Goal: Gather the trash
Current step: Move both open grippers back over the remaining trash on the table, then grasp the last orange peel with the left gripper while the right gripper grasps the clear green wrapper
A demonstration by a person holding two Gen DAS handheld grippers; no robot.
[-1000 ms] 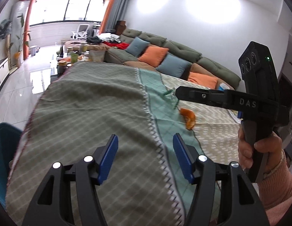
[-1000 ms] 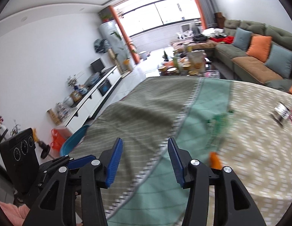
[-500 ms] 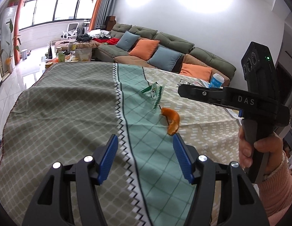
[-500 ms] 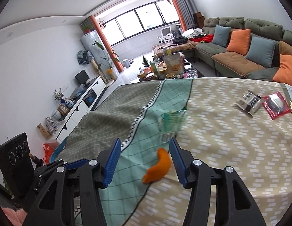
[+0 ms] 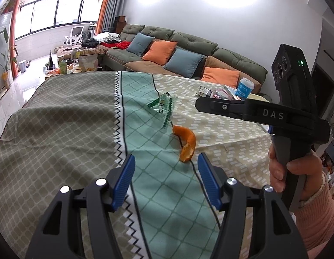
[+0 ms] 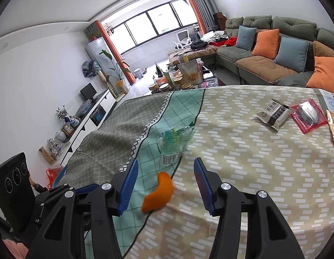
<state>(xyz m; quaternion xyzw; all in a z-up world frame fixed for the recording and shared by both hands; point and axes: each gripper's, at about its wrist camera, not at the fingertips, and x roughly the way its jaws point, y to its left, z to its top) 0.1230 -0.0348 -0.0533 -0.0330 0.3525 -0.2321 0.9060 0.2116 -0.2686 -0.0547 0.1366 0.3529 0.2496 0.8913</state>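
Note:
An orange peel (image 5: 186, 143) lies on the tablecloth, just ahead of my open, empty left gripper (image 5: 165, 182). In the right wrist view the peel (image 6: 159, 192) lies between the open jaws of my right gripper (image 6: 165, 186), a little below them. A clear green-printed wrapper (image 5: 163, 105) lies beyond the peel; it also shows in the right wrist view (image 6: 175, 142). The right gripper body (image 5: 264, 114) hovers over the table at the right of the left wrist view.
The table wears a patchwork cloth (image 6: 242, 151). Snack packets, one grey (image 6: 273, 113) and one red (image 6: 308, 115), lie at the far right, next to a blue cup (image 5: 244, 87). A sofa (image 5: 188, 49) stands behind. A cluttered coffee table (image 6: 184, 77) is beyond the table's far edge.
Both grippers swung right and forward over the table toward the peel. The peel has come between the right gripper's jaws in its view. Both grippers stayed open.

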